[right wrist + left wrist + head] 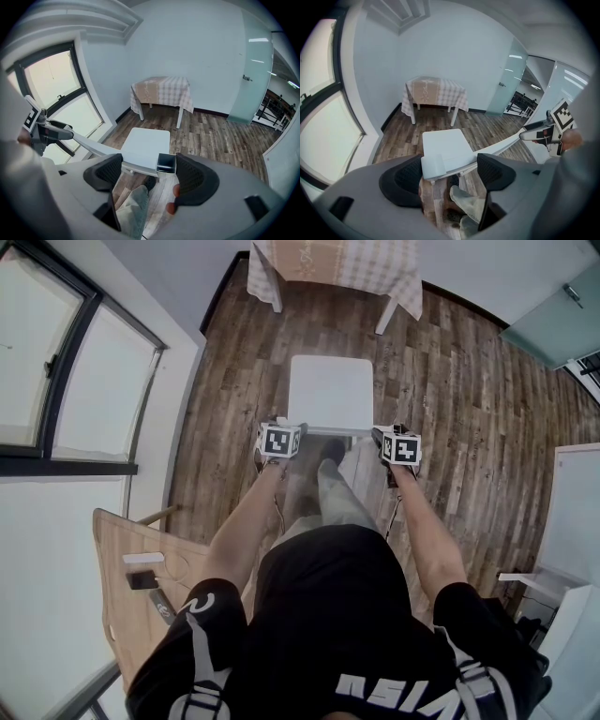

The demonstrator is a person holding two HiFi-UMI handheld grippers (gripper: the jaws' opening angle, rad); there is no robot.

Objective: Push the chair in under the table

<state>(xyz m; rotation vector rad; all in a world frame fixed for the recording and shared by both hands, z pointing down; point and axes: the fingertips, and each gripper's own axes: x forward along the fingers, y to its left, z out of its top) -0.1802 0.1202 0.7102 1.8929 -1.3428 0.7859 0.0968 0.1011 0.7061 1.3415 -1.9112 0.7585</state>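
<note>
The person's black shirt point(328, 634) fills the bottom of the head view, with both bare forearms reaching forward to the white chair point(330, 393), which stands on the wood plank floor point(469, 399) just in front of a trousered leg and dark shoe point(330, 451). The left gripper point(284, 432) is at the left end of the chair's back rail point(333, 432) and the right gripper point(389, 439) at its right end. In the left gripper view the jaws of the left gripper point(450, 174) stand wide apart, with the rail's flat white end point(433, 165) lying between them close against the left pad. The rail runs on above the other pad toward the far gripper. In the right gripper view the right gripper point(149, 174) is likewise spread, and the rail's hollow end point(165, 163) sits against its right pad. Whether either pair actually presses on the rail is hard to judge. Beyond the chair's seat, well apart from it across bare floor, stands the table point(333, 263) under a checked cloth, its white legs showing; the chair is not under it. To the left of the chair is a large dark-framed window point(56, 362), and behind and left of it is a wooden desktop point(122, 559). To the right, beyond it, is a frosted glass door point(553, 315).
</note>
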